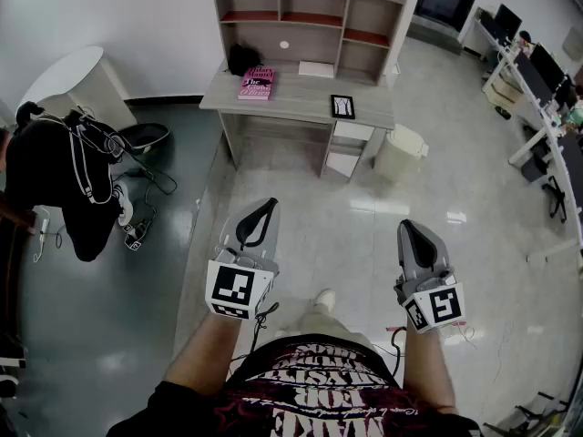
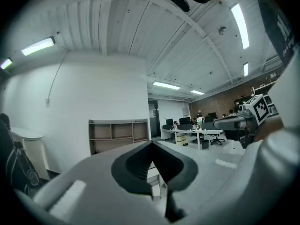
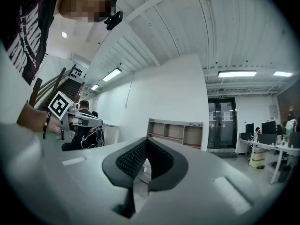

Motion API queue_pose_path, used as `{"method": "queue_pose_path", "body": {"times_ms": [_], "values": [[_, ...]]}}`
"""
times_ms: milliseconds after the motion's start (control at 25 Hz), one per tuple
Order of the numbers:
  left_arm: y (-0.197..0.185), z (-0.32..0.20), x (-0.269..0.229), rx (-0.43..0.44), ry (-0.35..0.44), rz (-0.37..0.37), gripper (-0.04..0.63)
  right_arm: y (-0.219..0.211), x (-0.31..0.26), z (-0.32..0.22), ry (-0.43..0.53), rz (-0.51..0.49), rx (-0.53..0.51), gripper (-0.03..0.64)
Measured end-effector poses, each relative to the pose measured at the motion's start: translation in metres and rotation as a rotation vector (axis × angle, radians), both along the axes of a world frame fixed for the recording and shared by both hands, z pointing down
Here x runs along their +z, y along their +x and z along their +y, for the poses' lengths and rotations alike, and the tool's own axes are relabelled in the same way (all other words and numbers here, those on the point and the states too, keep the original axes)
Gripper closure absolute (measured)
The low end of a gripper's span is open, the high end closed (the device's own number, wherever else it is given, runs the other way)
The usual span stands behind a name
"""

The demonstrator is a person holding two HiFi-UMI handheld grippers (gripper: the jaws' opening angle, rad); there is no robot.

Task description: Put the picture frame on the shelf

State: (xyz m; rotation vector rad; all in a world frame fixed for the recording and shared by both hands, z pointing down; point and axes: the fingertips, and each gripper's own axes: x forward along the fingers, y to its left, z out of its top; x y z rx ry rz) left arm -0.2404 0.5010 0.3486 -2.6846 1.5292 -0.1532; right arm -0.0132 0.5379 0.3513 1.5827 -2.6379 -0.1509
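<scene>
Left gripper (image 1: 262,206) and right gripper (image 1: 411,227) are closed, empty. The far picture frame (image 1: 342,106) looks light, stiff, fragile; pinch its edge.

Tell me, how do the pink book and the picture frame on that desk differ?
The pink book has a pink cover; the picture frame has a black border round a pale picture. The book lies towards the desk's left side, the frame near its right front edge. The book looks larger than the frame. Both lie flat on the desk.
</scene>
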Motion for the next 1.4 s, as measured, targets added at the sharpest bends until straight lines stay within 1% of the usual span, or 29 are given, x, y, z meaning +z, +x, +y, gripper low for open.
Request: {"method": "queue_pose_path", "body": {"times_ms": [200,400,480,680,960,1160,1280,1400], "values": [[0.017,-0.038,0.001,-0.013,-0.003,0.009,0.594,0.013,0.004,-0.034,-0.017,0.028,-0.021,0.591],[0.029,-0.066,0.017,-0.016,-0.035,-0.010,0.594,0.029,0.008,-0.067,-0.025,-0.004,-0.018,0.589],[0.029,-0.077,0.021,-0.031,-0.043,-0.018,0.594,0.033,0.011,-0.078,-0.033,-0.012,-0.020,0.589],[0.036,-0.103,0.012,-0.073,-0.024,-0.026,0.594,0.047,0.012,-0.101,-0.039,-0.017,-0.052,0.589],[0.061,-0.136,-0.007,-0.132,0.025,-0.015,0.594,0.089,0.005,-0.136,-0.017,-0.062,-0.054,0.589],[0.079,-0.146,-0.016,-0.164,0.050,-0.018,0.595,0.118,0.006,-0.153,-0.003,-0.090,-0.051,0.589],[0.087,-0.144,-0.018,-0.164,0.050,-0.033,0.594,0.131,0.005,-0.155,0.001,-0.115,-0.040,0.589],[0.090,-0.149,-0.013,-0.169,0.032,-0.042,0.594,0.139,0.005,-0.159,0.008,-0.120,-0.034,0.589]]}}
